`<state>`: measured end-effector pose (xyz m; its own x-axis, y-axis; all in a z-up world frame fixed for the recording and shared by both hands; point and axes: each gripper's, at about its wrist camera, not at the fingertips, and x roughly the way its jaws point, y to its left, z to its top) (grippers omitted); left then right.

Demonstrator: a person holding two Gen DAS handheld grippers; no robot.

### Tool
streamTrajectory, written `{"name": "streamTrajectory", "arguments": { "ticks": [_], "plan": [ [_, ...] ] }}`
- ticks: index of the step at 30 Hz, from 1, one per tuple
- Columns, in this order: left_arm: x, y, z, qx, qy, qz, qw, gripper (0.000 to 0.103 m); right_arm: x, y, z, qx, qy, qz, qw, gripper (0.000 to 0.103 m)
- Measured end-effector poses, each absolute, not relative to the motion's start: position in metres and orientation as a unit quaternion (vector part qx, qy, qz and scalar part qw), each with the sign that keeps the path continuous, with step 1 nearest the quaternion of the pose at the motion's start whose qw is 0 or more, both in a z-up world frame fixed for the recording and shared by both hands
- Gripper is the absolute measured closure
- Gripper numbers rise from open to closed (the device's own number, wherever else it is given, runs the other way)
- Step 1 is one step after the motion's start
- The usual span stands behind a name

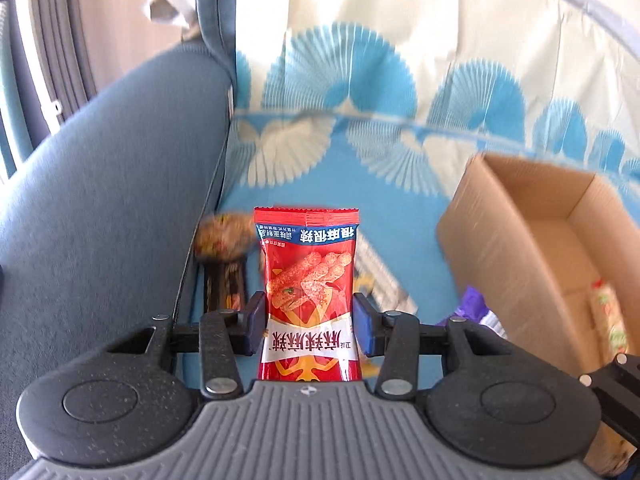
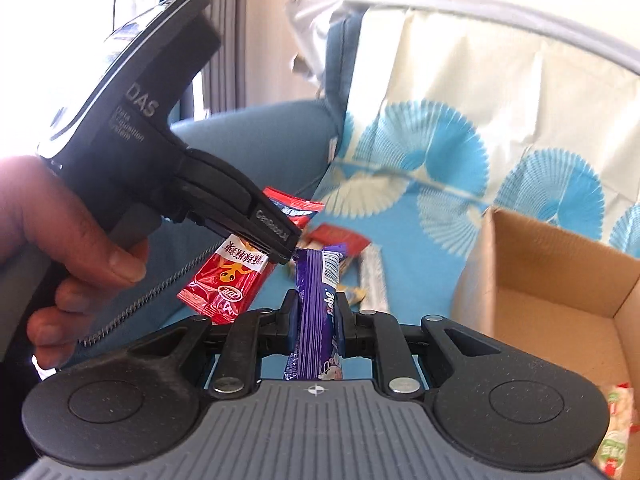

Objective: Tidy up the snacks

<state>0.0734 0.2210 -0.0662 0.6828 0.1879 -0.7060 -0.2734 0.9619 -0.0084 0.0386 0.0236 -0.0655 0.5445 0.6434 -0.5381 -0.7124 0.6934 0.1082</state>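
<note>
With the left gripper [image 1: 310, 320] clamping the red packet [image 1: 308, 292] and the right gripper [image 2: 316, 320] clamping the purple bar [image 2: 316, 308], both loads are mid-transfer and next require release above the cardboard box [image 2: 560, 280].

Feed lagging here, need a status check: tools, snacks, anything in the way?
Left tool shut on red foil snack packet. Right tool shut on purple wrapped bar. Open cardboard box at right, path unobstructed.
</note>
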Motion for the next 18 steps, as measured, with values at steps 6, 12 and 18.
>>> {"name": "streamTrajectory", "arguments": {
  "ticks": [6, 12, 18],
  "plan": [
    [0.071, 0.208, -0.047, -0.061, 0.327, 0.129, 0.934, 0.054, 0.049, -0.002, -0.054, -0.036, 0.256, 0.376, 0.89, 0.085],
    [0.073, 0.191, -0.035, -0.068, 0.29, 0.121, 0.947, 0.054, 0.059, -0.03, -0.046, -0.021, 0.239, 0.359, 0.902, 0.085],
    [0.075, 0.169, -0.028, -0.077, 0.268, 0.104, 0.955, 0.054, 0.071, -0.058, -0.047, -0.011, 0.233, 0.334, 0.913, 0.085]
  ]
}}
